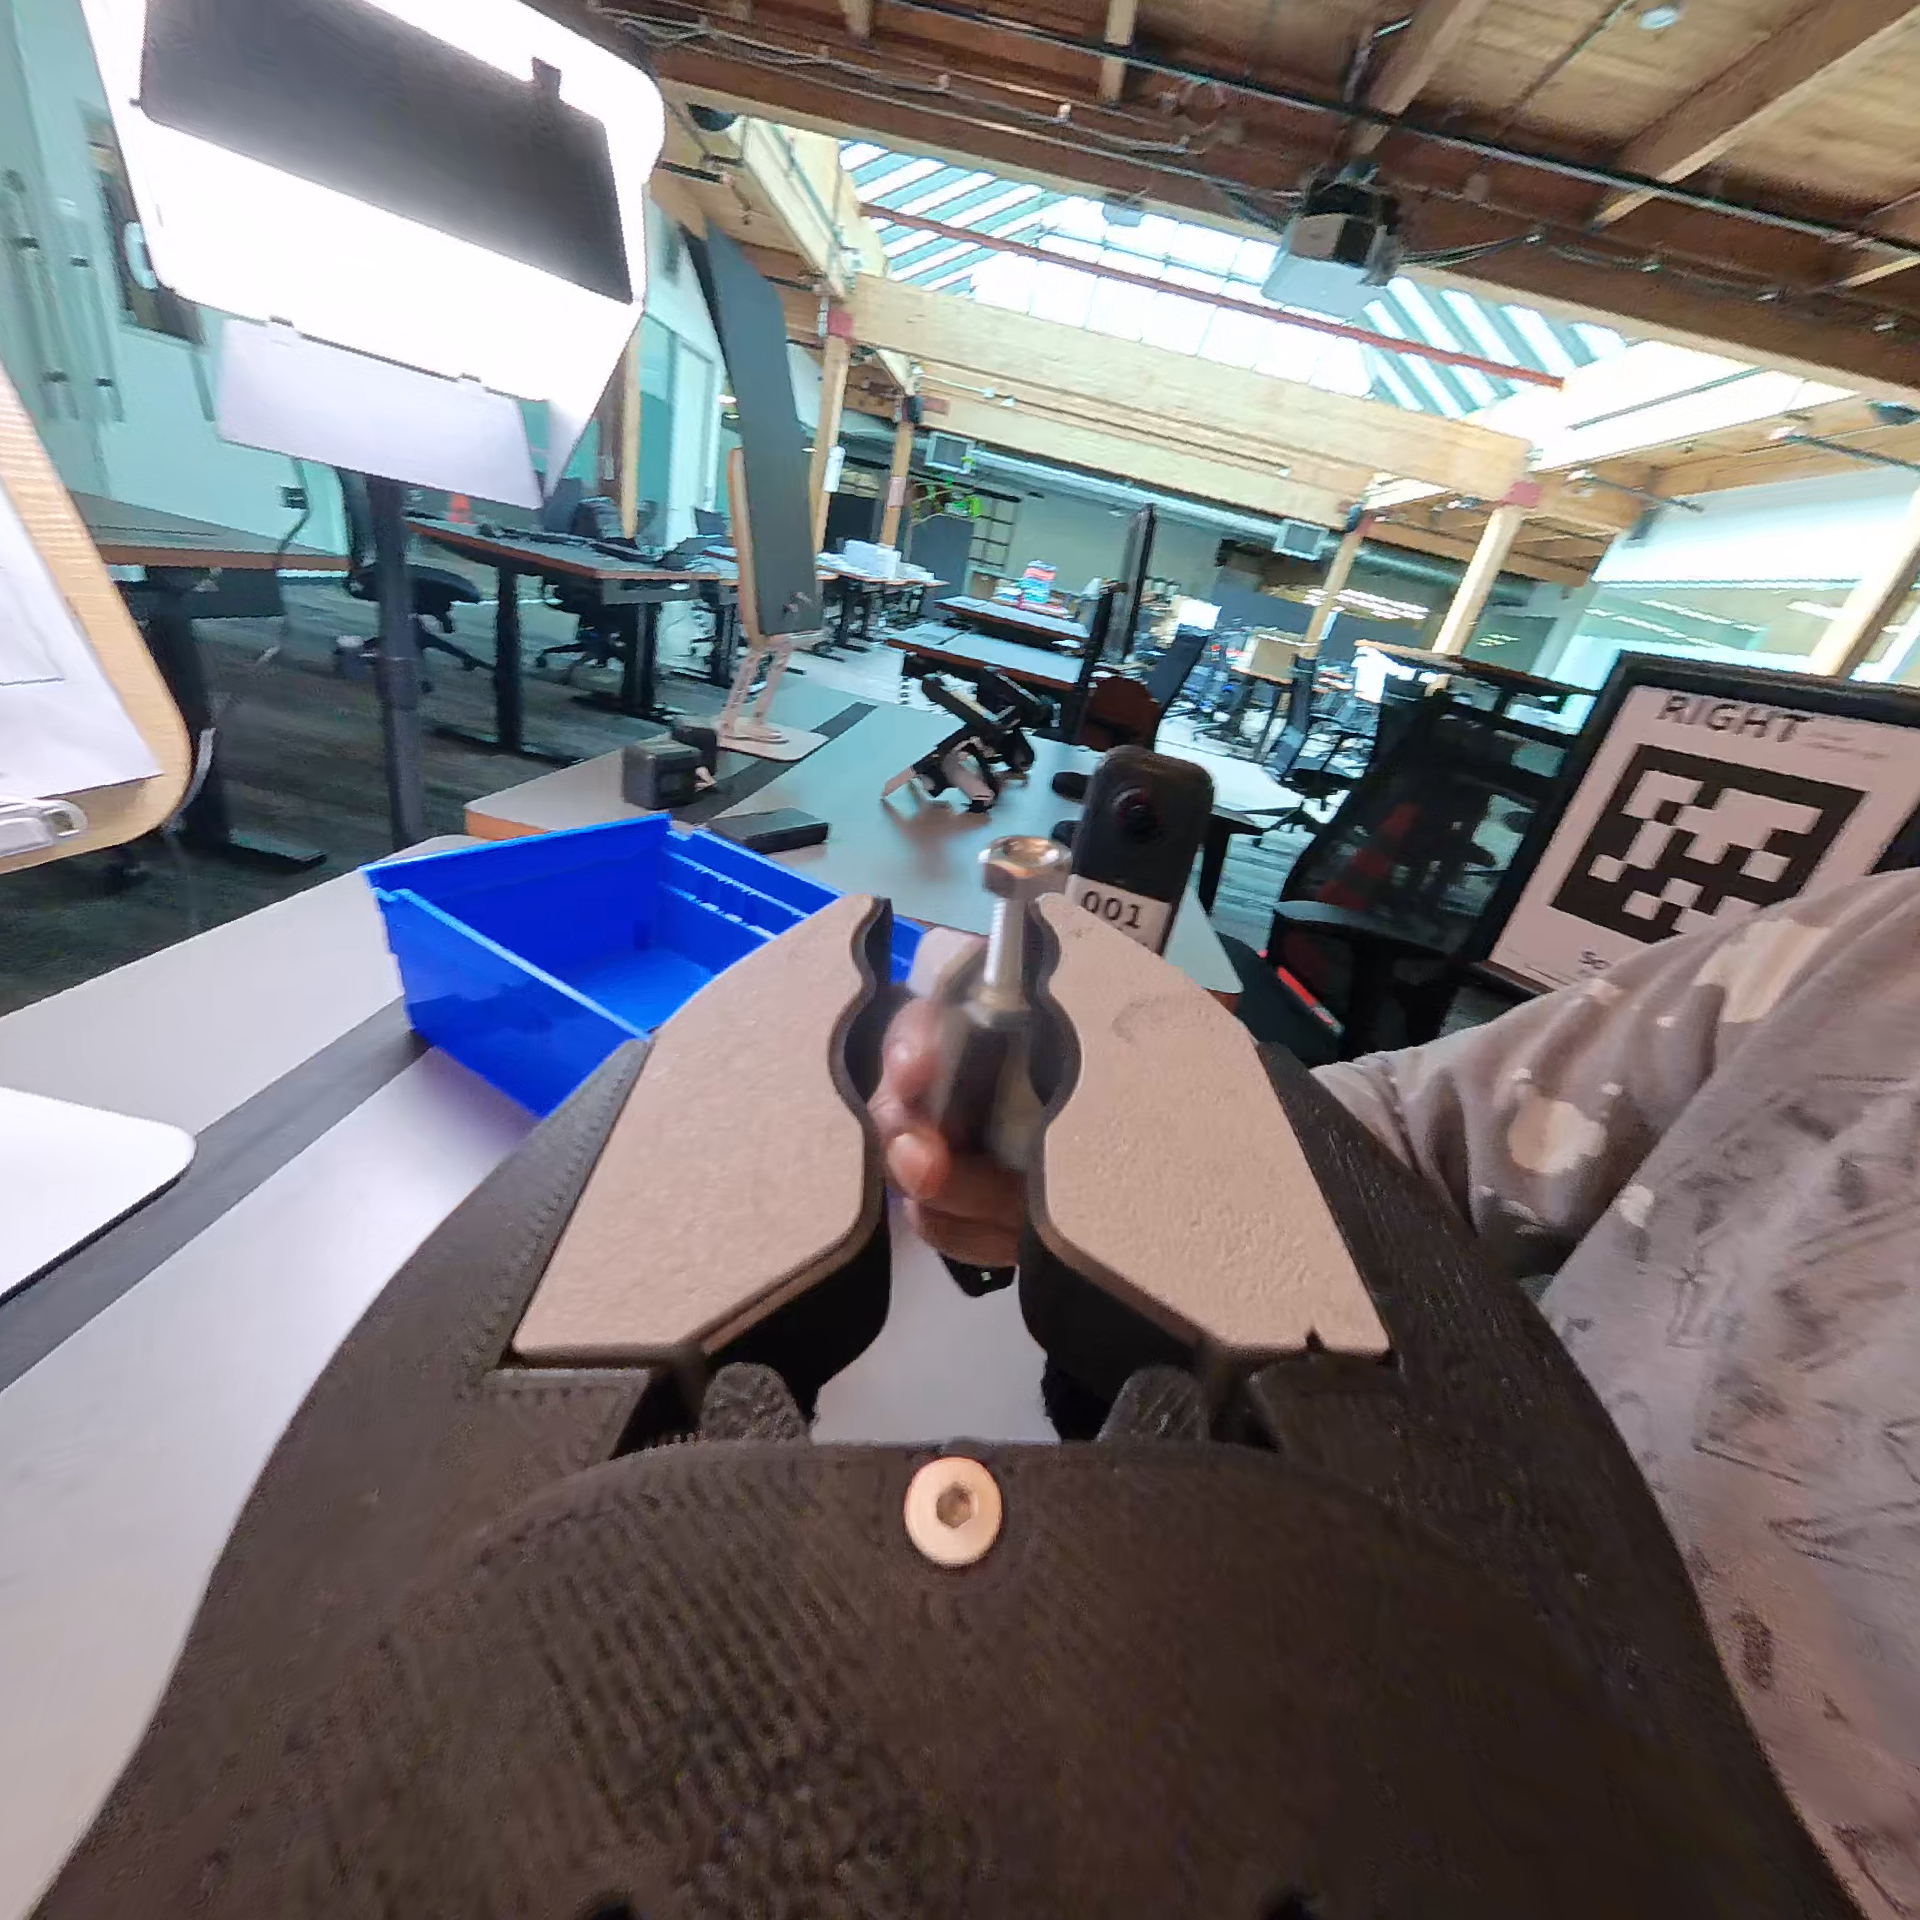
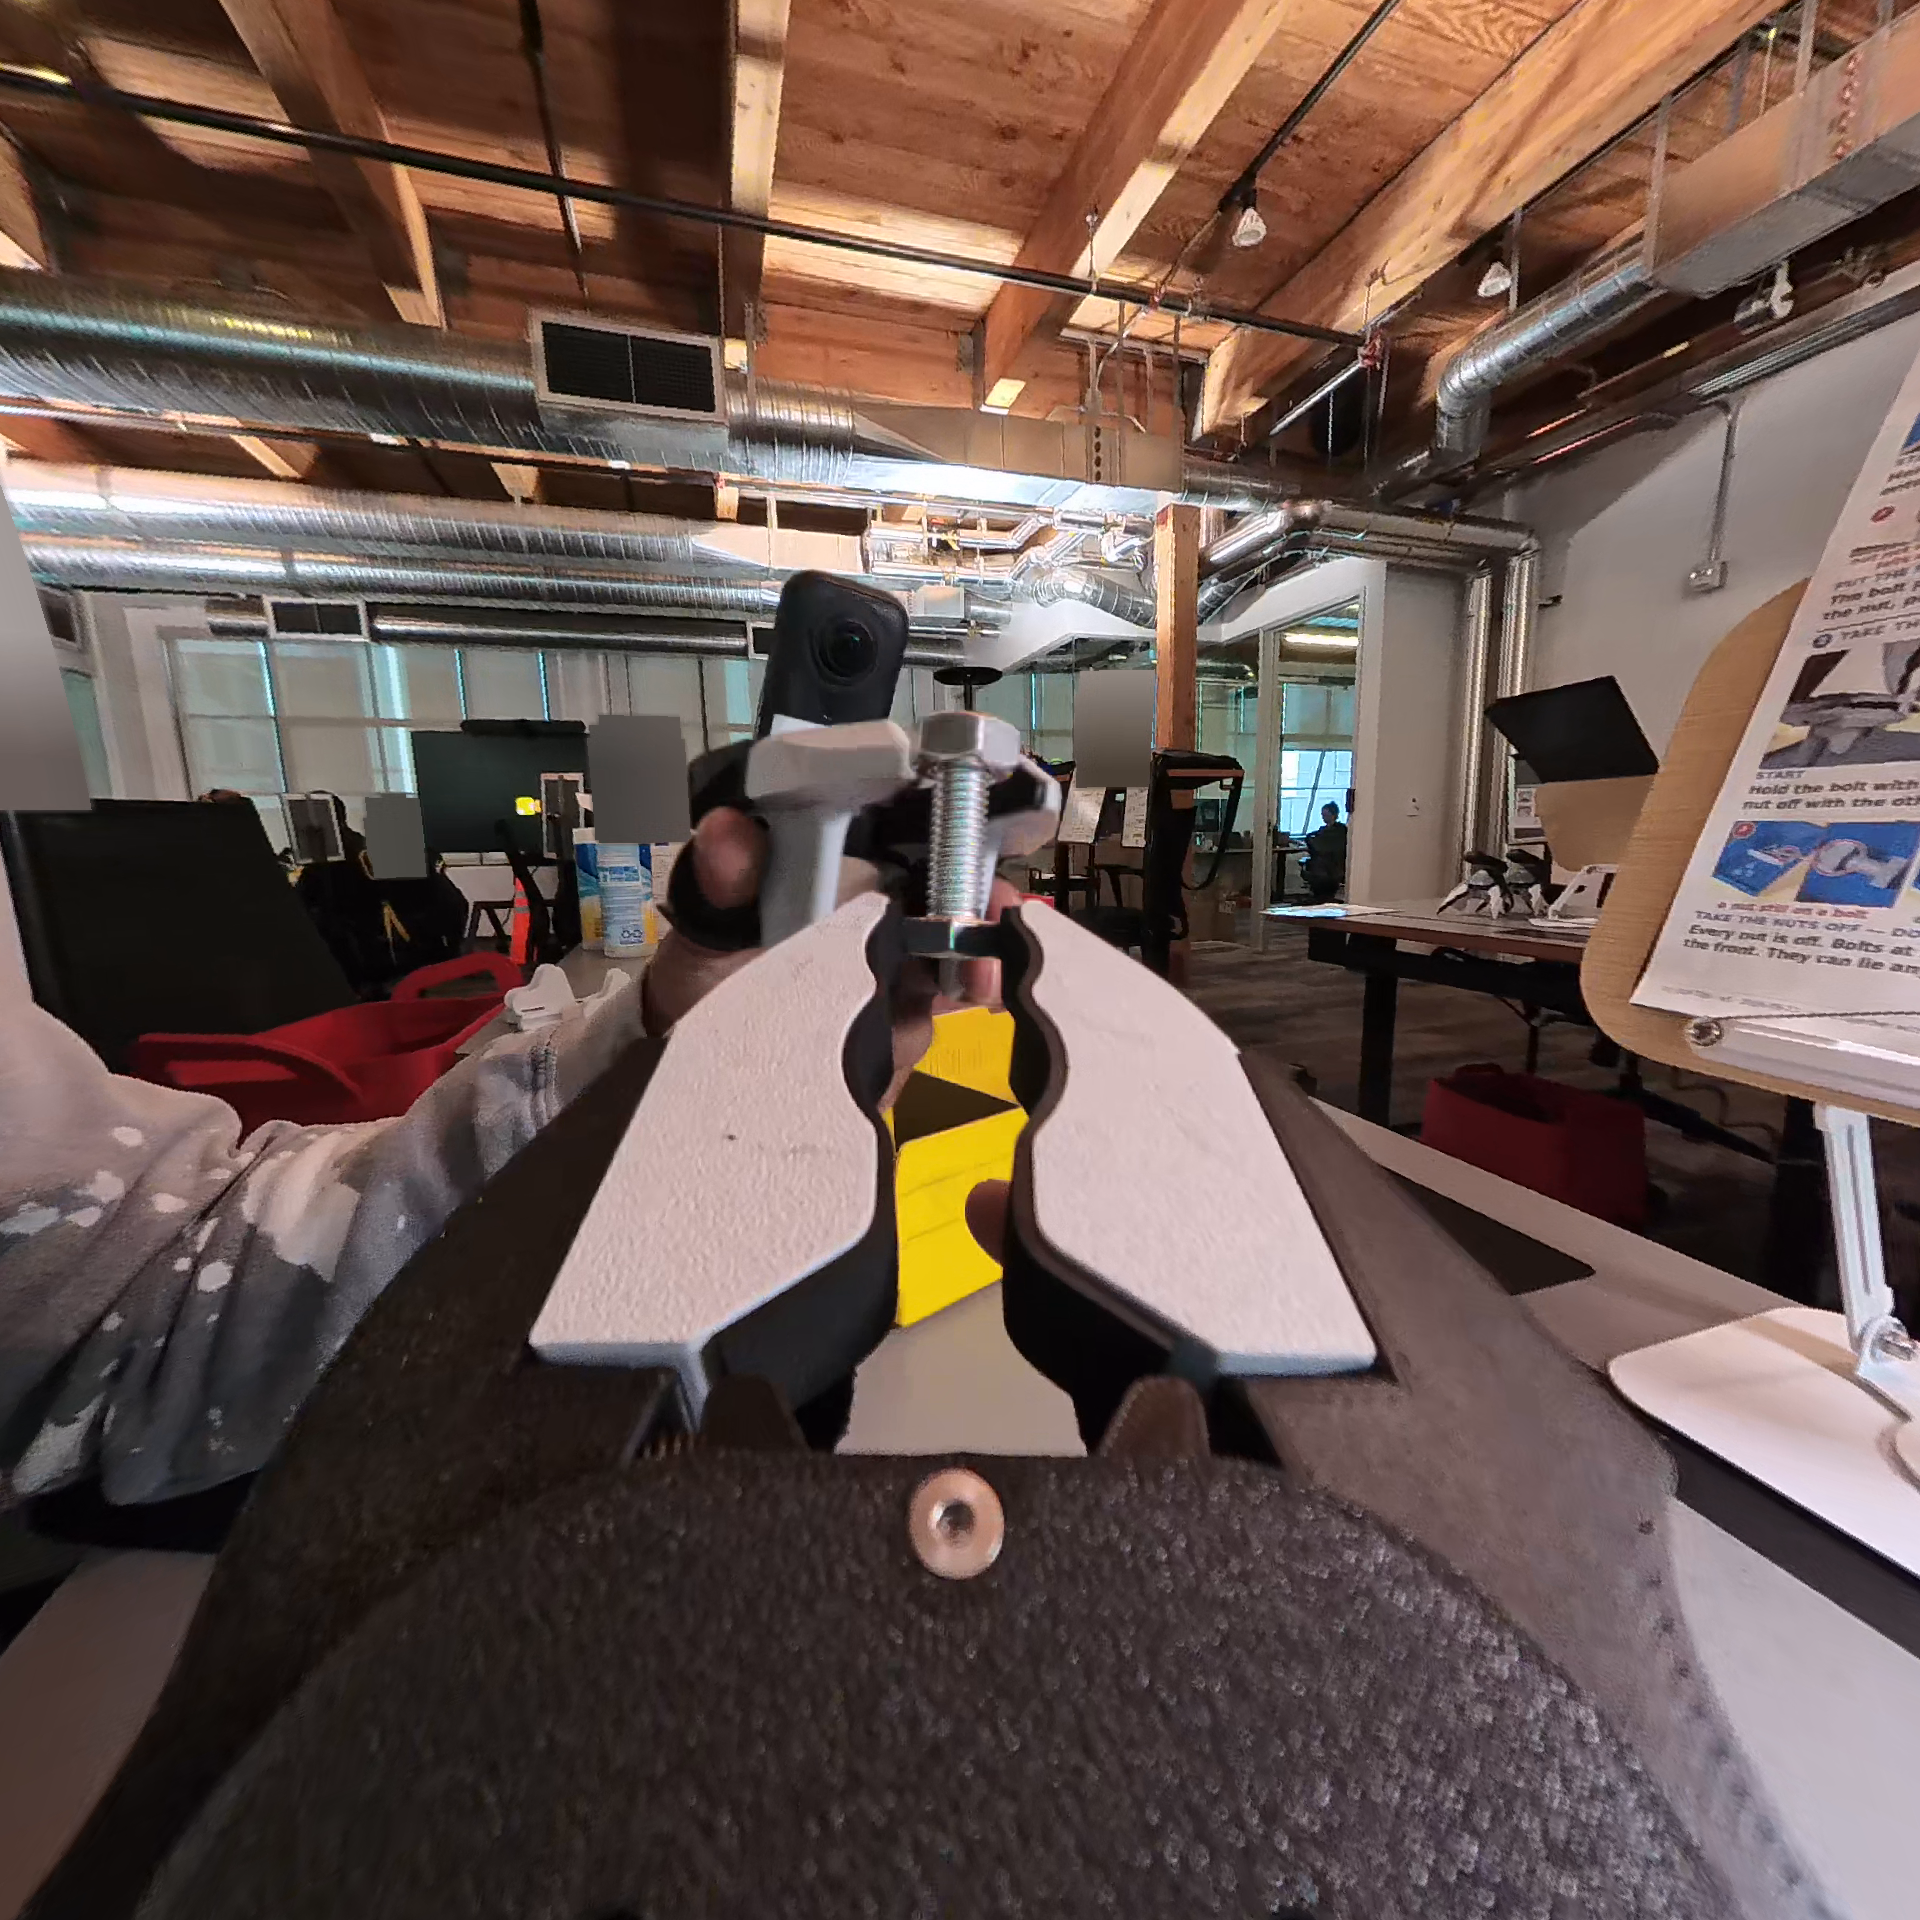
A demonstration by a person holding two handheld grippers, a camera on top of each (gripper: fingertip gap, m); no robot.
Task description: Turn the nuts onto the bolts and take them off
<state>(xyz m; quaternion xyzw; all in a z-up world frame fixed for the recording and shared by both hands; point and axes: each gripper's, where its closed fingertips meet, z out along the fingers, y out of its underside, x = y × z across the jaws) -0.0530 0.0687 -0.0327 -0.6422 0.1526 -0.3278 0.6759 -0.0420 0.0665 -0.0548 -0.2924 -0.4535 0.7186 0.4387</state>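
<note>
A silver bolt (image 2: 956, 842) stands upright in the air between my two grippers, head up. My left gripper (image 1: 964, 914) faces the right one. In the right wrist view its grey fingers (image 2: 831, 774) close on the bolt's hex head. My right gripper (image 2: 951, 925) is shut on the nut (image 2: 948, 938), which sits low on the thread at my fingertips. In the left wrist view the bolt (image 1: 1003, 951) rises past my fingertips. Its lower end is lost in a blurred grey shape, with a hand (image 1: 935, 1153) behind.
An empty blue bin (image 1: 582, 935) sits on the grey table (image 1: 208, 1039), ahead and left of the left gripper. A yellow bin (image 2: 956, 1153) lies under the right gripper. An instruction card on a white stand (image 2: 1787, 831) is at the right. A patterned sleeve (image 1: 1558, 1091) crosses the right side. Only a small space, under 4 cm, lies between the two pairs of fingers.
</note>
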